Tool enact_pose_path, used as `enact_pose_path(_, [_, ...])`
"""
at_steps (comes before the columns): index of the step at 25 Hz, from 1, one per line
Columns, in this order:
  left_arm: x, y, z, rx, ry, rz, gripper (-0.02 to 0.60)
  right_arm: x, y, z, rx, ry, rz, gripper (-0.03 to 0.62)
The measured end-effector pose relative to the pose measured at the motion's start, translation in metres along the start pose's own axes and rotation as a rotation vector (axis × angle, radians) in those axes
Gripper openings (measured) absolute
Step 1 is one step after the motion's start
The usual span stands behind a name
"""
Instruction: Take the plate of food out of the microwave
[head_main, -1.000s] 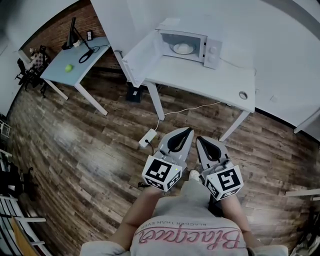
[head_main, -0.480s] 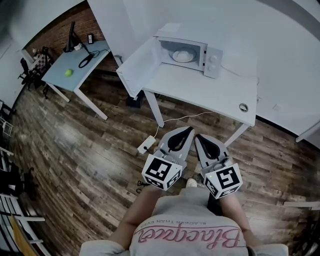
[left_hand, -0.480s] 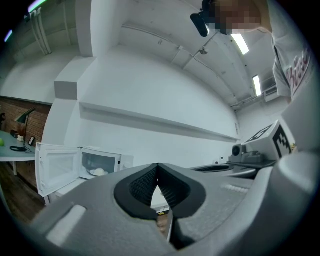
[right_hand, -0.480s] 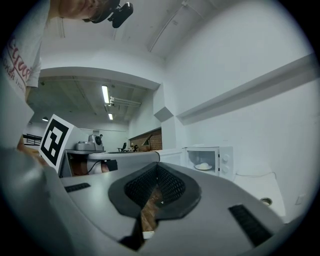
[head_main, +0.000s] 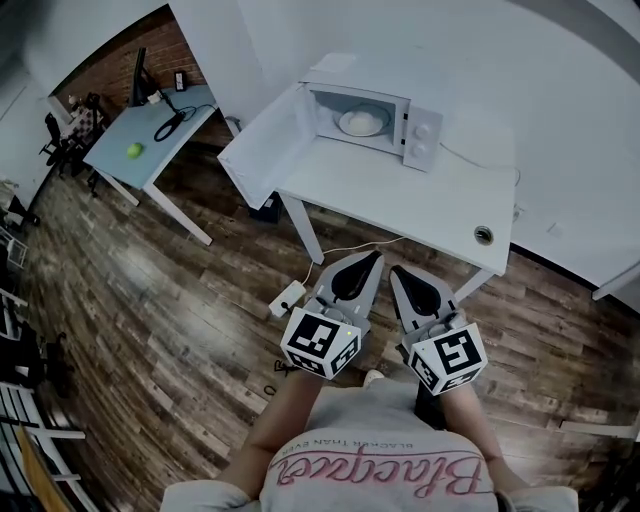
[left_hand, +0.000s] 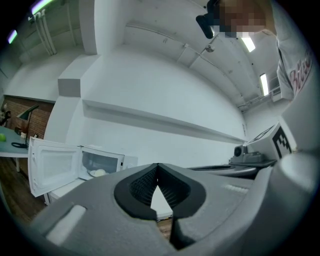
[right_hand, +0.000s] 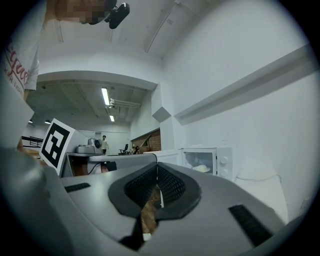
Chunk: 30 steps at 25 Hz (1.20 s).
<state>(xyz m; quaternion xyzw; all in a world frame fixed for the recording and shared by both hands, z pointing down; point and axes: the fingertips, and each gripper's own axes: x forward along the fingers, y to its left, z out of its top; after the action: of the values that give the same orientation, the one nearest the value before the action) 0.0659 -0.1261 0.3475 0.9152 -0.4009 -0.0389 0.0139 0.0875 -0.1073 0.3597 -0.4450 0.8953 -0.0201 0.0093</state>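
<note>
Plainly a bare room: white walls, a dark wood-plank floor (head_main: 150, 300), and a white table (head_main: 400, 205) against the wall. At the table's far end sits the white microwave (head_main: 421, 130), its door (head_main: 262, 150) swung wide to the left. The plate of food (head_main: 362, 122) lies inside it. A pale blue desk (head_main: 160, 135) with a green ball (head_main: 134, 150) stands further left. The person stands well back from the table, left gripper (head_main: 376, 258) and right gripper (head_main: 397, 272) side by side, each with jaws closed tip to tip on nothing. I cannot make out what the pale mound on the plate is, and the tabletop hides its own rear legs.
</note>
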Motion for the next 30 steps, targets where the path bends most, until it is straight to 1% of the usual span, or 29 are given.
enact_pose_path(6, [0.013,0.005,-0.003,-0.021,-0.013,0.017,0.005,0.009,-0.015,-0.001,-0.005,-0.006,0.021,0.012])
enact_pose_path(11, [0.017,0.007,-0.002,-0.018,-0.02,0.031,0.005,0.01,-0.015,0.002,-0.025,-0.008,0.048,0.012])
enact_pose_path(16, [0.021,0.005,-0.003,-0.013,-0.023,0.032,0.005,0.006,-0.016,-0.002,-0.024,-0.004,0.053,0.012])
enact_pose_path(23, [0.025,0.013,-0.013,-0.041,-0.015,0.037,0.005,0.01,-0.023,-0.009,-0.012,0.006,0.038,0.013])
enact_pose_path(30, [0.037,0.028,-0.01,-0.036,-0.017,0.036,0.005,0.02,-0.04,-0.008,0.016,-0.002,-0.012,0.014])
